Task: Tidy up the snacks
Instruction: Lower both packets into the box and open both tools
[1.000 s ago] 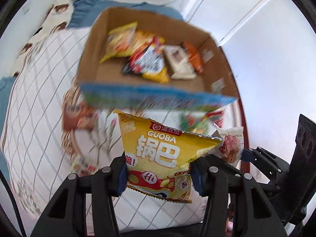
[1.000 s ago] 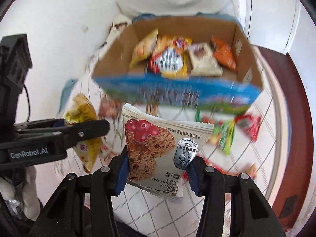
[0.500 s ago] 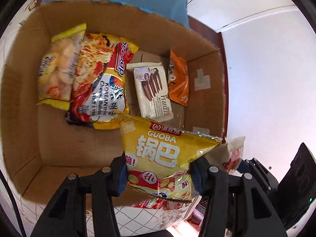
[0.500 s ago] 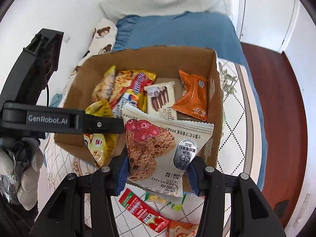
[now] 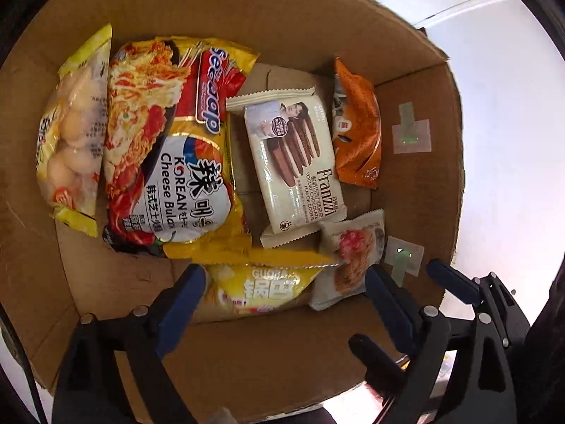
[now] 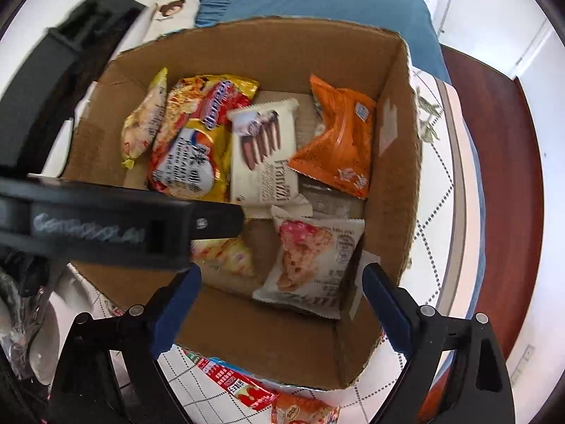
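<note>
While both jaws have just been opening, the left gripper and right gripper gape empty above the brown cardboard box; the yellow GUOBA crisp packet lies long axis three-to-nine o'clock, and the white cranberry oat cookie packet has its top toward twelve.

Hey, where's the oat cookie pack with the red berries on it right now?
The oat cookie pack lies inside the cardboard box, at its near right corner, just below the Franzzi cookie pack and right of the yellow Guoba bag.

"Franzzi" on cookie pack; "KOREAN Cheese" on noodle bag
</note>
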Action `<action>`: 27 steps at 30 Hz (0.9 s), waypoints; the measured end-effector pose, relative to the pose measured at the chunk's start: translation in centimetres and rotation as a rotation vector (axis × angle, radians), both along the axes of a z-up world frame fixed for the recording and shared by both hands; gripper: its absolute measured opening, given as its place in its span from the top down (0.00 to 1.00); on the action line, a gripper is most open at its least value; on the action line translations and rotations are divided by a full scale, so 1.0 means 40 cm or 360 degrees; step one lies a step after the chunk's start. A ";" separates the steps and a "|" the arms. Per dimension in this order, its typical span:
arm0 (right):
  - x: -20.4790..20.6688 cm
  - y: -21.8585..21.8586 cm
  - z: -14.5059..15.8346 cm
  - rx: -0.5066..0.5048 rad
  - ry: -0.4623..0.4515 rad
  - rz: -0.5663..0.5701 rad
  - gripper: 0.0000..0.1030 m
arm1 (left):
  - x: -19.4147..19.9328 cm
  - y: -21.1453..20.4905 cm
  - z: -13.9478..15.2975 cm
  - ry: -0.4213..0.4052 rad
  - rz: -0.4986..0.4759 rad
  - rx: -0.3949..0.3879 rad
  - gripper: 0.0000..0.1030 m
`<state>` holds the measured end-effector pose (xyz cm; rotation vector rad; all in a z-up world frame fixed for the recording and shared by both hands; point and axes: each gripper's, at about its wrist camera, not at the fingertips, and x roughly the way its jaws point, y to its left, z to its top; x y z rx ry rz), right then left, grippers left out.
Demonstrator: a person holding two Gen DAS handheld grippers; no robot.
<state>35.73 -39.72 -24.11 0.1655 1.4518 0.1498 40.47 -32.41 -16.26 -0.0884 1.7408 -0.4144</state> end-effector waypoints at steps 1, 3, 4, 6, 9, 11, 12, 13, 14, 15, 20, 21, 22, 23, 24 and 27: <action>0.001 0.003 -0.001 -0.0003 -0.0004 -0.0005 0.08 | 0.004 0.007 0.007 -0.0022 0.0012 0.0011 0.10; 0.002 0.002 -0.003 -0.0018 0.0002 -0.0025 0.08 | 0.010 0.022 0.025 -0.0076 0.0042 0.0005 0.10; 0.001 -0.001 -0.002 -0.0016 -0.0002 -0.0042 0.08 | 0.010 0.032 0.035 -0.0108 0.0060 0.0009 0.10; -0.009 -0.005 0.009 -0.0015 -0.0027 -0.0091 0.08 | 0.006 0.048 0.060 -0.0198 0.0069 0.0032 0.10; -0.022 0.003 0.017 -0.0056 -0.0079 -0.0138 0.08 | -0.006 0.085 0.108 -0.0353 0.0054 0.0131 0.10; -0.036 0.005 0.028 -0.0070 -0.0107 -0.0162 0.08 | -0.023 0.102 0.136 -0.0476 0.0056 0.0197 0.10; -0.045 0.009 0.034 -0.0075 -0.0126 -0.0174 0.08 | -0.034 0.114 0.152 -0.0535 0.0056 0.0212 0.10; -0.054 0.012 0.040 -0.0082 -0.0147 -0.0183 0.08 | -0.044 0.125 0.164 -0.0577 0.0052 0.0228 0.10; -0.060 0.015 0.044 -0.0086 -0.0161 -0.0188 0.08 | -0.059 0.139 0.178 -0.0626 0.0053 0.0246 0.10; -0.071 0.018 0.052 -0.0084 -0.0184 -0.0200 0.08 | -0.067 0.143 0.182 -0.0661 0.0055 0.0252 0.10; -0.119 0.034 0.099 -0.0139 -0.0319 -0.0231 0.08 | -0.135 0.181 0.225 -0.0820 0.0080 0.0256 0.10; -0.129 0.037 0.112 -0.0145 -0.0353 -0.0241 0.08 | -0.151 0.190 0.236 -0.0845 0.0085 0.0250 0.10; -0.139 0.038 0.125 -0.0142 -0.0382 -0.0243 0.08 | -0.168 0.195 0.248 -0.0873 0.0084 0.0244 0.10; -0.152 0.039 0.140 -0.0138 -0.0413 -0.0254 0.08 | -0.182 0.191 0.253 -0.0897 0.0086 0.0245 0.10; -0.165 0.038 0.155 -0.0141 -0.0445 -0.0265 0.08 | -0.201 0.200 0.269 -0.0936 0.0094 0.0240 0.10; -0.206 0.043 0.200 -0.0173 -0.0540 -0.0275 0.08 | -0.247 0.205 0.294 -0.1015 0.0099 0.0234 0.10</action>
